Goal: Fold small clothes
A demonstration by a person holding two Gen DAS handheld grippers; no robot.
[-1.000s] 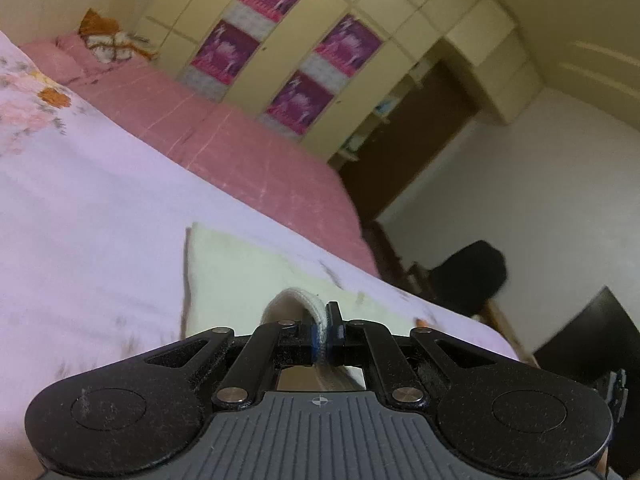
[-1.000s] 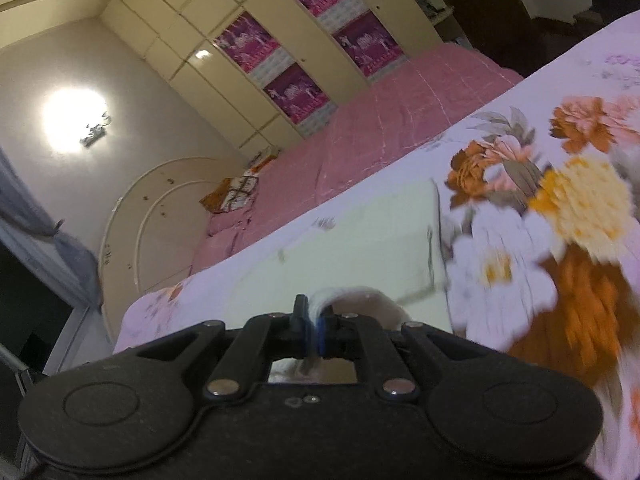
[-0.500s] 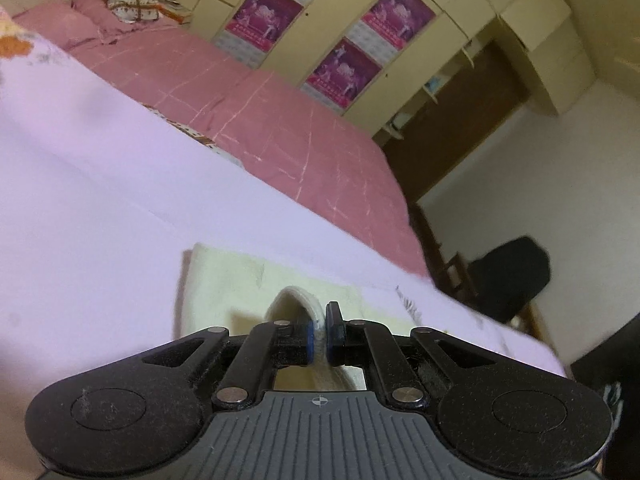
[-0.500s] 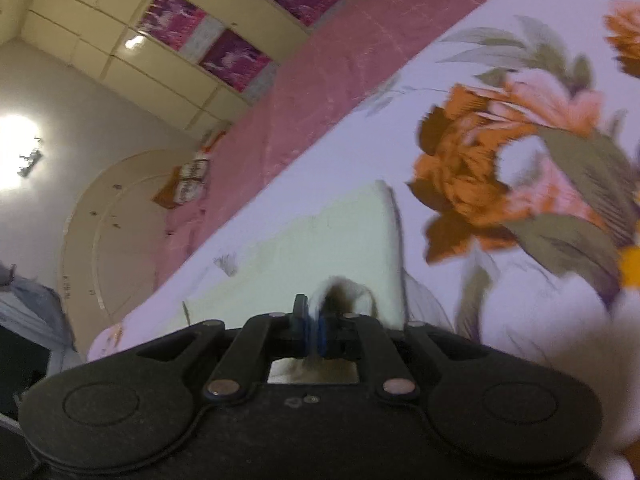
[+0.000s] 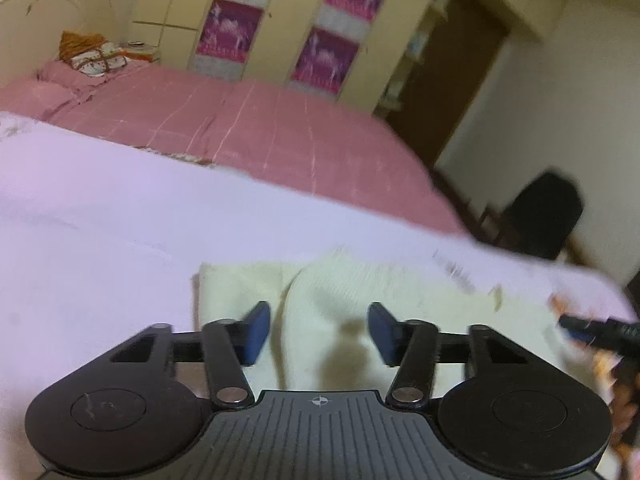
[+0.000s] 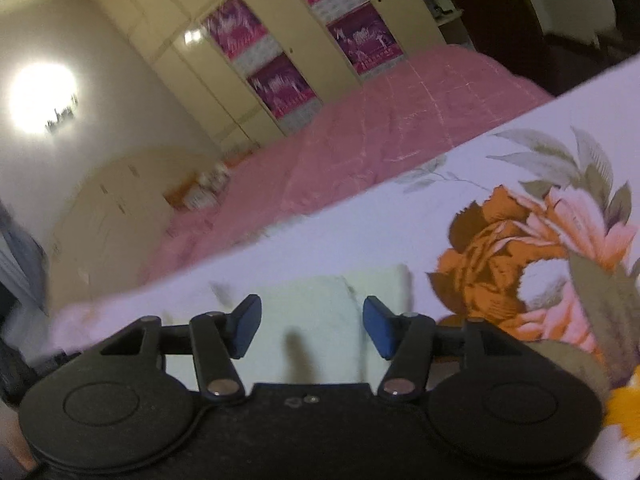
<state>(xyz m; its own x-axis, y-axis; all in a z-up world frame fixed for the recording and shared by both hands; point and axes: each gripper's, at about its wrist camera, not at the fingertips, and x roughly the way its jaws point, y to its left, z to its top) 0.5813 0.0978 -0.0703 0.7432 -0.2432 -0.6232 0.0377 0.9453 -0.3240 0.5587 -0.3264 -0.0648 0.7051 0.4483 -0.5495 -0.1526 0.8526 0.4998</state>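
Left wrist view: the left gripper point(image 5: 318, 330) has just been opening; its jaws stand apart, gripping nothing, with the pale yellow garment point(image 5: 344, 300) lying slack between them at lower centre on the lilac bedsheet point(image 5: 120, 232). This spacing suggests a release after laying a fold. Right wrist view: the right gripper point(image 6: 312, 328) has likewise been opening, jaws parted and empty, over the same garment point(image 6: 320, 308) at lower centre, left of the floral print point(image 6: 520, 264).

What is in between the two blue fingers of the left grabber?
The pale yellow cloth, lying loose on the floral sheet, seen in the left wrist view. The left gripper is open.
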